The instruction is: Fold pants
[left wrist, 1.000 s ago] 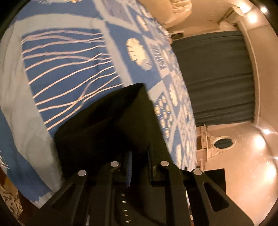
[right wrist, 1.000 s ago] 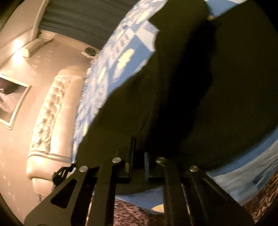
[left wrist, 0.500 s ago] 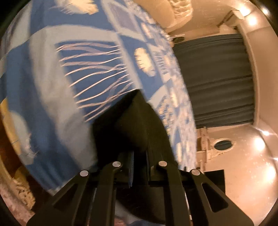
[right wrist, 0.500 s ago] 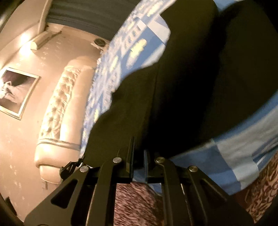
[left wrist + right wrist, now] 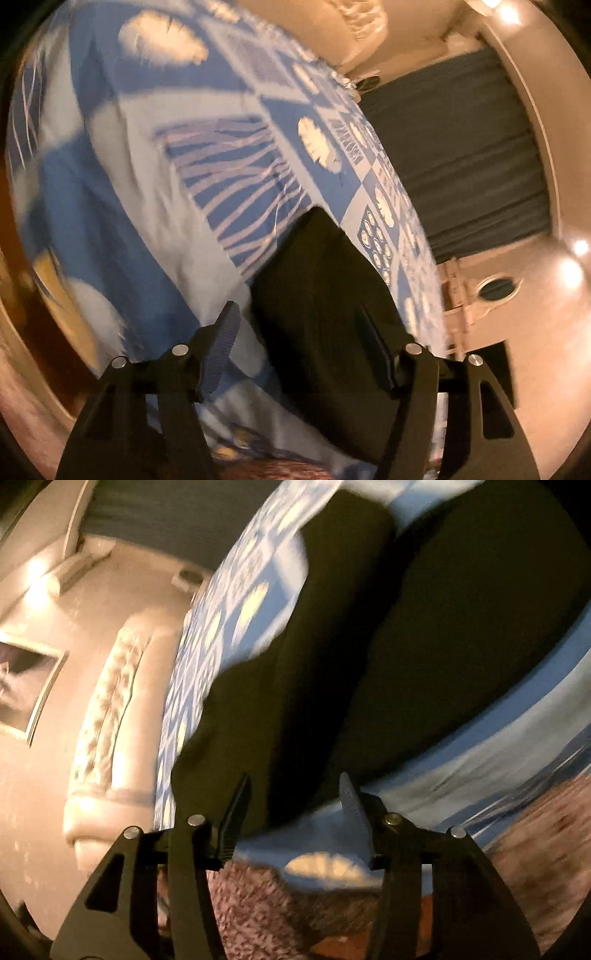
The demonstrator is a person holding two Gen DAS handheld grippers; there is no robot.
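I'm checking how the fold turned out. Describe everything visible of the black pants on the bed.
The black pants are dark, matte, soft cloth with no visible pattern. They lie on the blue patterned bedspread, near its edge. The right wrist view shows layers overlapping, with a dark crease between them. The left gripper and right gripper are both opening; cloth shows between their fingers, but the pads do not press it. Waistband and hems cannot be told apart.

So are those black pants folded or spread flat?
Folded, at least partly: the black pants lie doubled in overlapping layers on the blue bedspread.
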